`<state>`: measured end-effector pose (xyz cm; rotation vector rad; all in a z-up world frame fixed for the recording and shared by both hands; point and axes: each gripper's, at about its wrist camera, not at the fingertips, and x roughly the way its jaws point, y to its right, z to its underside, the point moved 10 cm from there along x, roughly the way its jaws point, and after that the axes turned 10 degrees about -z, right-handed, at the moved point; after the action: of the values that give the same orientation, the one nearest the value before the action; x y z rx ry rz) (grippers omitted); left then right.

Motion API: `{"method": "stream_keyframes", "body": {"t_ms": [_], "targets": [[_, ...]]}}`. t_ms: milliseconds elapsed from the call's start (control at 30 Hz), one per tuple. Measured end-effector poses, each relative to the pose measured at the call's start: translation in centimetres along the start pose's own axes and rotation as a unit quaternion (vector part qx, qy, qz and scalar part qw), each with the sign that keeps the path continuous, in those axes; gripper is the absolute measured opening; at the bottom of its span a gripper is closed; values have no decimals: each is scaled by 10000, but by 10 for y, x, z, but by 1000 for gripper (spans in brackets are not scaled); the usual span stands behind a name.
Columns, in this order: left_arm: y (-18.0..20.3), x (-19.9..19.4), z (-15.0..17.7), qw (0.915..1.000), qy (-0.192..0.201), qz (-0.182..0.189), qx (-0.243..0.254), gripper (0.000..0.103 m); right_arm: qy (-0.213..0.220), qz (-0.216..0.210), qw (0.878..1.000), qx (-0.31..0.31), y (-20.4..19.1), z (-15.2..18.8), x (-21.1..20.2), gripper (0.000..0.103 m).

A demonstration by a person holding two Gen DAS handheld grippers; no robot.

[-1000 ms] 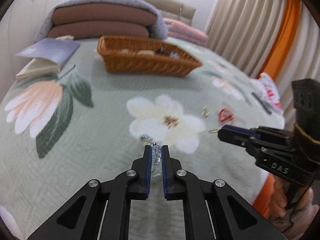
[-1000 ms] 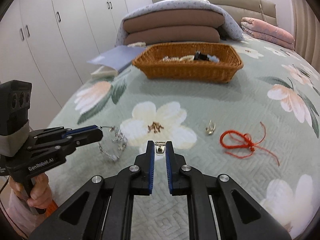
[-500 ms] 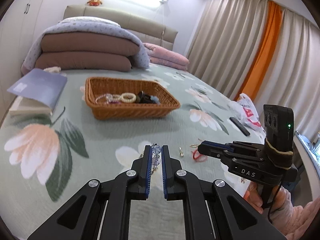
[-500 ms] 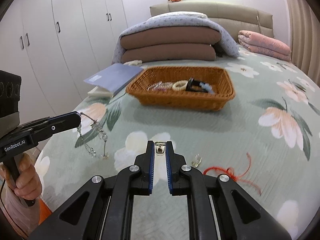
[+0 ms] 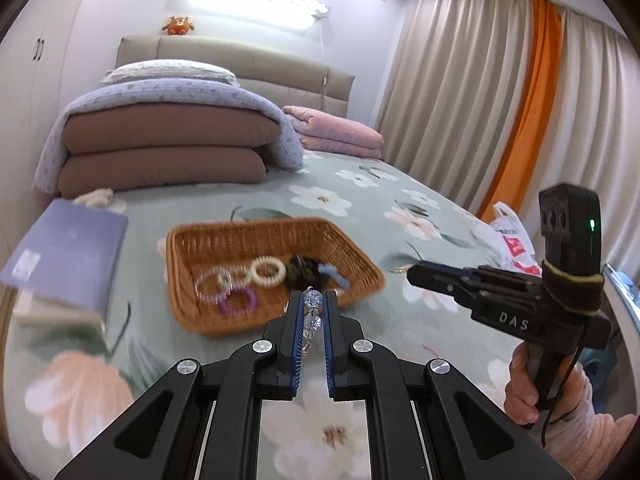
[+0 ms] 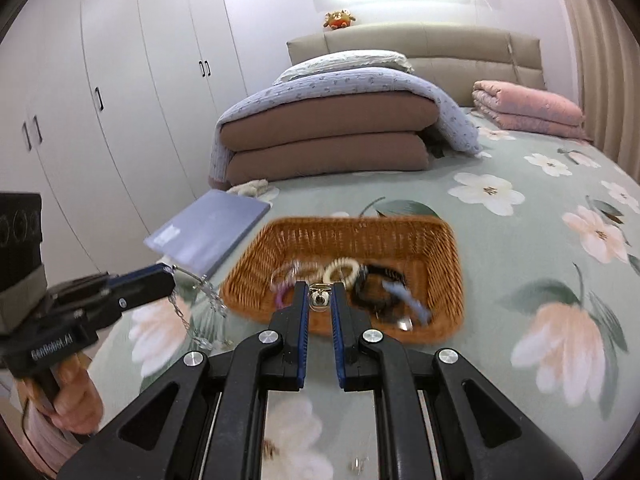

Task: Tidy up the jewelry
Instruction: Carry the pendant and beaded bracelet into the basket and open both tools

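My left gripper [image 5: 312,300] is shut on a clear crystal bead bracelet [image 5: 313,312], held in the air in front of the wicker basket [image 5: 208,320]. From the right wrist view the bracelet [image 6: 202,304] dangles from the left gripper [image 6: 168,274]. My right gripper [image 6: 320,292] is shut on a small gold earring [image 6: 319,298], just short of the basket's near rim [image 6: 432,332]. The right gripper [image 5: 412,274] also shows in the left wrist view, with a gold loop at its tip. The basket holds cream, clear and purple bead bracelets [image 5: 268,274] and dark hair ties [image 6: 380,284].
The bed has a green floral quilt [image 6: 520,248]. A blue-grey book [image 5: 68,256] lies left of the basket. Folded brown and lavender bedding [image 6: 328,136] and a pink blanket [image 6: 528,110] sit behind. A plastic bag [image 5: 514,244] lies at the bed's right edge.
Both grippers lifted their jewelry off the quilt and moved forward toward the basket, which is now much closer. The red cord and a small earring on the quilt have dropped out of view.
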<state>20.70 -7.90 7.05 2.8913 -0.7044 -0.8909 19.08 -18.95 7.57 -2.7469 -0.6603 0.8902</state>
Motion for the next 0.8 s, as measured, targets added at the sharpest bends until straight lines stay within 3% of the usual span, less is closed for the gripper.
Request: {"method": "stream_keyframes", "body": {"t_ms": [133,300,533,700,800], "targets": [[-5,26,-28,10000,46,-36,-11,9,-141,-115,9996,235,18,-26,33,13],[-21,68,-54,9999,-9,-101,-130,9,-419,79,9974,574,61,-46,80,13],[-47,130,-59,9989,-309,-227,-288,9,-995,694,9900,716,124,-35,140,13],[-57,169,-57,9977,-488,-346,-319,9,-1193,974,9866,540,139,-19,160,13],[-61,185,-50,9966,-644,-396,-338,9,-1269,935,9850,695,147,-13,166,14]]}}
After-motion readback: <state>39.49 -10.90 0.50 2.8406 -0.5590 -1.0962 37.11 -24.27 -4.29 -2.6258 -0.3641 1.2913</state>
